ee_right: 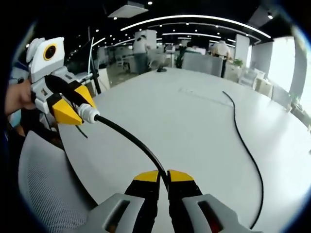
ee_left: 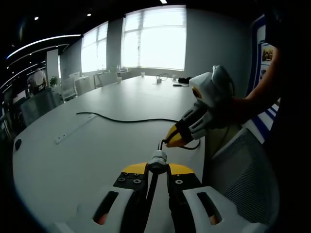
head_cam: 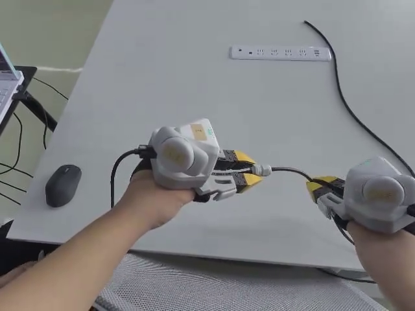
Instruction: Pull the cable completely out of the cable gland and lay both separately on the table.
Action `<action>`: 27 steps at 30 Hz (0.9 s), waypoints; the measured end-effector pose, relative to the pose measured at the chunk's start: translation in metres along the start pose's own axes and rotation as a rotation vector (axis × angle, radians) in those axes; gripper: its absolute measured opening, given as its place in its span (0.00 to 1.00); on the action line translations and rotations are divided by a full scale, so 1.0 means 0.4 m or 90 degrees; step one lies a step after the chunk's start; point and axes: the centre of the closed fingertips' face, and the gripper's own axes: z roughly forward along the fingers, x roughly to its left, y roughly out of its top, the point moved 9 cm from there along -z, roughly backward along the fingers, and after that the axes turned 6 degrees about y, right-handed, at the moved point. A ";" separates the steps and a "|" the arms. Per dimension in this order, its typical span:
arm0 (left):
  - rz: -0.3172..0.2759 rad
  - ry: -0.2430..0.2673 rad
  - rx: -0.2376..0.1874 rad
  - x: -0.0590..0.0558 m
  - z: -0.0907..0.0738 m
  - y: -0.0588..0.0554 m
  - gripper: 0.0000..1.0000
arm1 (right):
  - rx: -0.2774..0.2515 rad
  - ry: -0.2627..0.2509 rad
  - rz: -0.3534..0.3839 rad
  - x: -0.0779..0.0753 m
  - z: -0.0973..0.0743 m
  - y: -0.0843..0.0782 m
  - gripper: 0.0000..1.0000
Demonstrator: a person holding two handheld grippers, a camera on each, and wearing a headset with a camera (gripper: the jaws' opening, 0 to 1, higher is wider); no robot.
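A small pale grey cable gland (head_cam: 260, 170) is pinched between the yellow-tipped jaws of my left gripper (head_cam: 249, 172), held above the table's near edge. In the left gripper view the cable gland (ee_left: 157, 161) pokes out past the left gripper (ee_left: 157, 170). A thin black cable (head_cam: 290, 171) runs out of the gland to the right into my right gripper (head_cam: 318, 188), which is shut on it. The right gripper view has the cable (ee_right: 131, 141) arching from the right gripper (ee_right: 164, 175) up to the gland (ee_right: 88, 113).
A white power strip (head_cam: 280, 53) lies at the far side of the grey table (head_cam: 194, 97), with a long black cord (head_cam: 350, 107) trailing toward the right edge. A dark mouse (head_cam: 63, 184) sits near the left edge. A mesh chair back (head_cam: 194, 285) is below.
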 end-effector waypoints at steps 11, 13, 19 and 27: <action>-0.001 0.007 0.003 -0.001 -0.002 0.000 0.15 | 0.000 0.010 0.020 0.004 -0.008 -0.007 0.01; -0.006 0.006 0.003 -0.002 -0.003 0.001 0.15 | -0.002 0.010 0.018 0.004 -0.012 -0.006 0.01; -0.005 0.009 0.006 0.000 -0.004 -0.001 0.15 | 0.001 0.009 -0.025 0.009 -0.018 -0.002 0.02; -0.009 0.013 0.002 0.008 -0.006 0.000 0.15 | -0.004 0.011 -0.101 0.019 -0.040 0.031 0.10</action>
